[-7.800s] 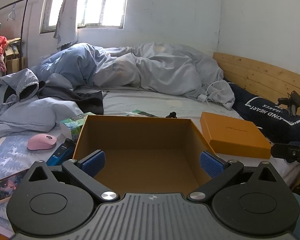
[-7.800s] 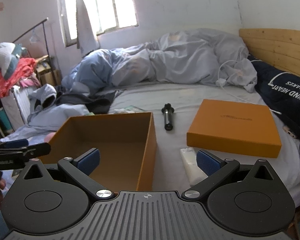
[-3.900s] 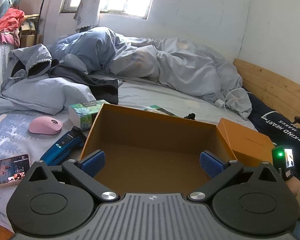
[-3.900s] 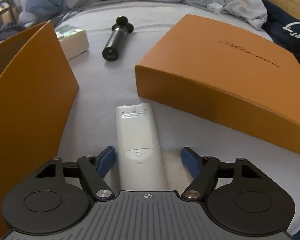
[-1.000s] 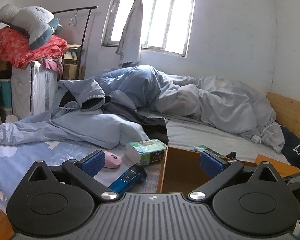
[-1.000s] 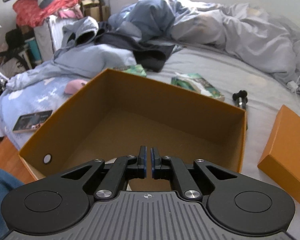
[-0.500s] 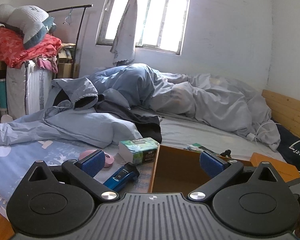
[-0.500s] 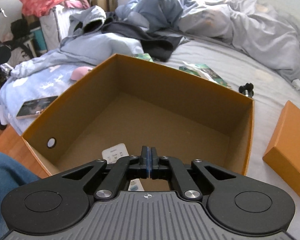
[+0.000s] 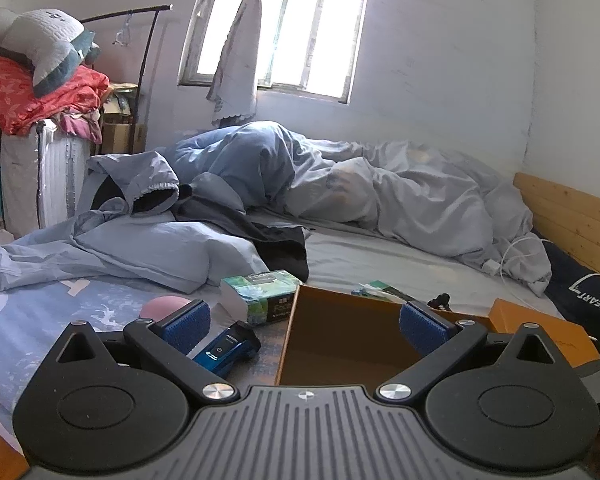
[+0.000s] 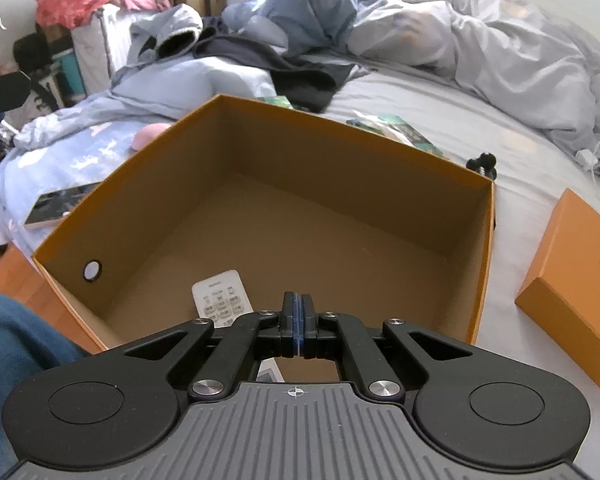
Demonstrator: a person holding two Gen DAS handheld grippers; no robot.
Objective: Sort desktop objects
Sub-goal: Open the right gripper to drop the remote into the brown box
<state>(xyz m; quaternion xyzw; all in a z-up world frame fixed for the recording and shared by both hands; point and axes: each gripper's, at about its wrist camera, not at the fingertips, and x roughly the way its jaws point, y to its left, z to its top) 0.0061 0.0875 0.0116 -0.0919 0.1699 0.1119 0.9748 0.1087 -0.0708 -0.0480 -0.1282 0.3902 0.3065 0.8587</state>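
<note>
An open orange box (image 10: 486, 240) stands on the bed; it also shows in the left wrist view (image 9: 290, 332). A white remote (image 10: 220, 298) lies face up on the box floor near its front left, partly hidden by my right gripper. My right gripper (image 10: 299, 326) is shut and empty above the box's near edge. My left gripper (image 9: 304, 320) is open and empty, held above the box's left edge. A blue shaver (image 9: 226, 350), a pink mouse (image 9: 160, 306) and a green tissue box (image 9: 260, 294) lie left of the orange box.
The orange lid (image 10: 576, 264) lies to the right of the box. A black handle (image 10: 485, 162) and a green packet (image 10: 396, 130) lie behind the box. A phone (image 10: 56, 208) lies at the left near the bed edge. Crumpled bedding (image 9: 340, 184) fills the far side.
My right gripper has shut fully and pulled back; the white remote now lies on the box floor, more of it in view. The left view has shifted slightly.
</note>
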